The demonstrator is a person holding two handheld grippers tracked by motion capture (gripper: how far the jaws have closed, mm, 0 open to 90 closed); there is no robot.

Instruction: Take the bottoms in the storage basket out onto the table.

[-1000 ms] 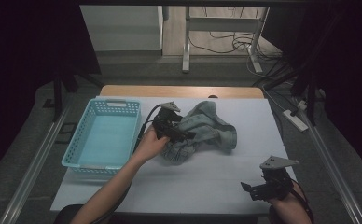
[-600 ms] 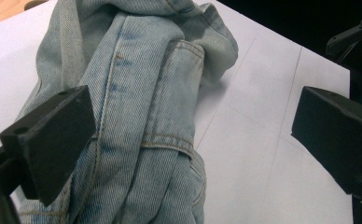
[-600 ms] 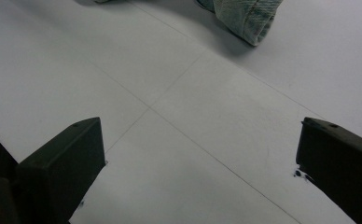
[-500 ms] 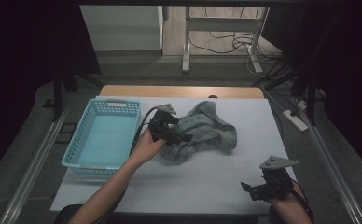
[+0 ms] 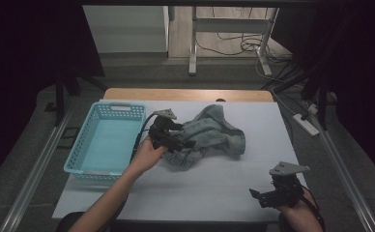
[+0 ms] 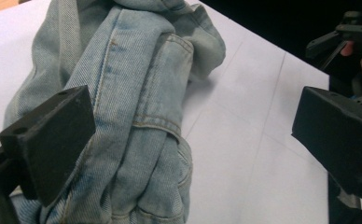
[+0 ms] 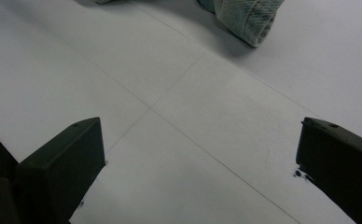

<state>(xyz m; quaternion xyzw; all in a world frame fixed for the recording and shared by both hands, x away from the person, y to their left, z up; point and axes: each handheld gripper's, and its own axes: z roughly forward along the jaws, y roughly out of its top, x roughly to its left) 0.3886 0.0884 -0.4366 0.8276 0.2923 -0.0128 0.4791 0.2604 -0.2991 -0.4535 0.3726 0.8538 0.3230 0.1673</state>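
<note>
A crumpled light-blue denim garment (image 5: 214, 135) lies on the white table (image 5: 214, 188), right of the basket. My left gripper (image 5: 181, 142) rests over the garment's left part, pointing right. In the left gripper view, the left gripper (image 6: 195, 121) is wide open, with folded denim (image 6: 137, 93) lying against its left jaw and reaching partway across the gap. The right gripper (image 5: 259, 197) sits low at the table's front right corner, apart from the garment. In its own view, the right gripper (image 7: 202, 149) stands open over bare table, with a denim edge (image 7: 249, 18) far ahead.
A turquoise plastic basket (image 5: 79, 154) stands on the left of the table, close to my left hand. The other gripper (image 6: 351, 37) is at the top right of the left gripper view. Cables and desk legs (image 5: 193, 48) lie on the floor beyond the table.
My left gripper has edged slightly toward the near side over the garment's left part. The right gripper has stayed where it was.
</note>
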